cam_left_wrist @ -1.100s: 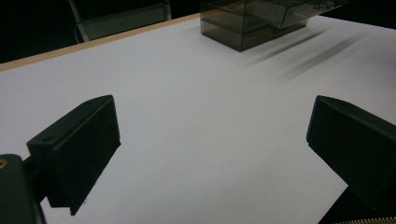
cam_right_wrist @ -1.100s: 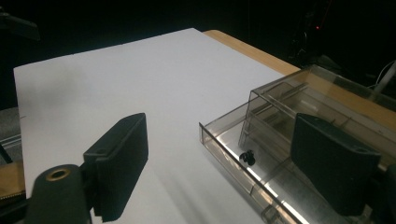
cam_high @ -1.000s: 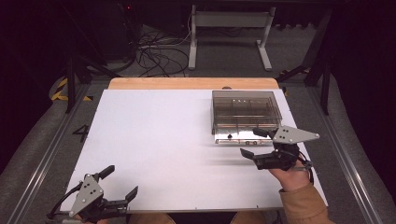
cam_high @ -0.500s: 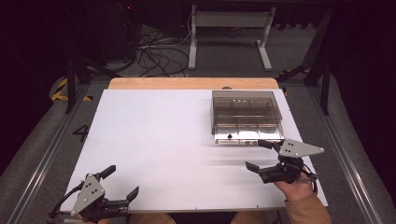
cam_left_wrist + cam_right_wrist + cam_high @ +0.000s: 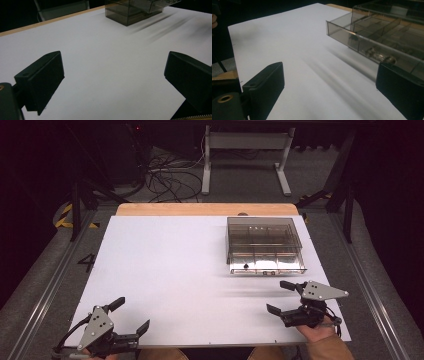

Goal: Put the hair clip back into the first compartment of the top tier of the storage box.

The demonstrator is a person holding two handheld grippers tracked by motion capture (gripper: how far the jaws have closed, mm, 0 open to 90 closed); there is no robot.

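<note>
My left gripper sits at the near left corner of the table, low over the white sheet, jaws spread wide with nothing between them. In the left gripper view both black jaws stand far apart, with bare white sheet between them.

My right gripper sits at the near right edge of the table, jaws also spread wide and holding nothing. The grey plate rides on top of it. My right hand grips it from the near side. In the right gripper view the jaws stand wide apart over the sheet.

The box is a clear, smoky plastic organizer with inner dividers. It rests on the right half of the table, toward the far edge, beyond my right gripper and apart from it. A drawer projects from its near face, partly pulled out. In the right gripper view the drawer holds small metal parts; what they are I cannot tell.

A wood strip borders the far edge of the table. Cables lie on the floor beyond.
</note>
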